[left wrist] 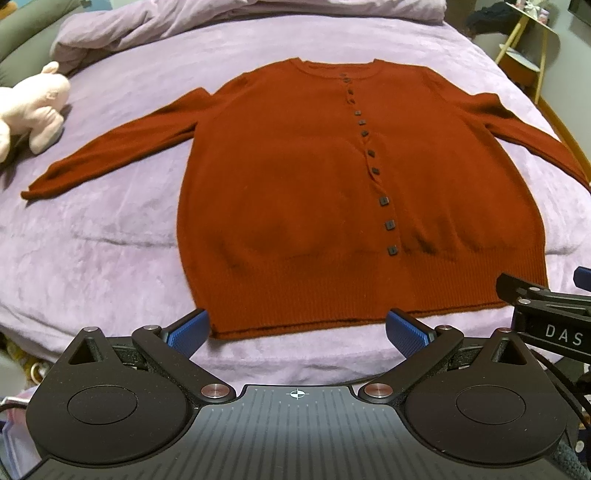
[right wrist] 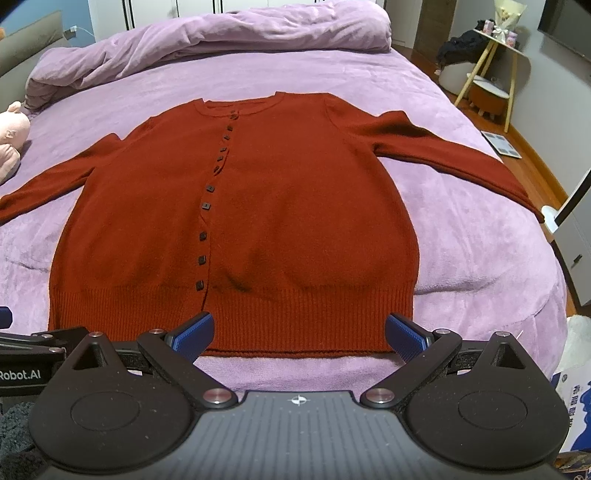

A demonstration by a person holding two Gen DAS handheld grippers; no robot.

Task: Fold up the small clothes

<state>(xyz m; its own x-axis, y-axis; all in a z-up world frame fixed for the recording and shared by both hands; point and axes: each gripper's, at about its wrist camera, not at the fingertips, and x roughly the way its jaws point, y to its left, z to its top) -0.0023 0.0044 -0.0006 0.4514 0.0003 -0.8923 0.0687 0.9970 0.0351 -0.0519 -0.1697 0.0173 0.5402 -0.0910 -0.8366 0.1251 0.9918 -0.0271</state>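
I have a rust-red cardigan (left wrist: pixel 295 192) spread flat and face up on the bed (left wrist: pixel 110 258), which is covered in a lilac plush blanket. It is buttoned down the front with a row of small dark square buttons (left wrist: pixel 384 201), collar at the far end, ribbed hem at the near edge. Both sleeves lie out to the sides, the left one (left wrist: pixel 110 147) reaching toward a pink soft toy (left wrist: pixel 33 107) at the far left, the right one (right wrist: pixel 461 158) running out toward the right edge of the bed.

My left tongs (left wrist: pixel 297 332) are spread wide with nothing between them, hovering at the near hem, toward the cardigan's left corner. My right tongs (right wrist: pixel 299 332) are equally wide apart and empty, at the near hem toward its right side. Whether the blue pads (right wrist: pixel 195 332) touch the knit, I cannot tell.

A bunched lilac duvet (right wrist: pixel 221 33) lies across the far end of the bed. At the far right stands a small side table with yellow legs (right wrist: pixel 491 62).
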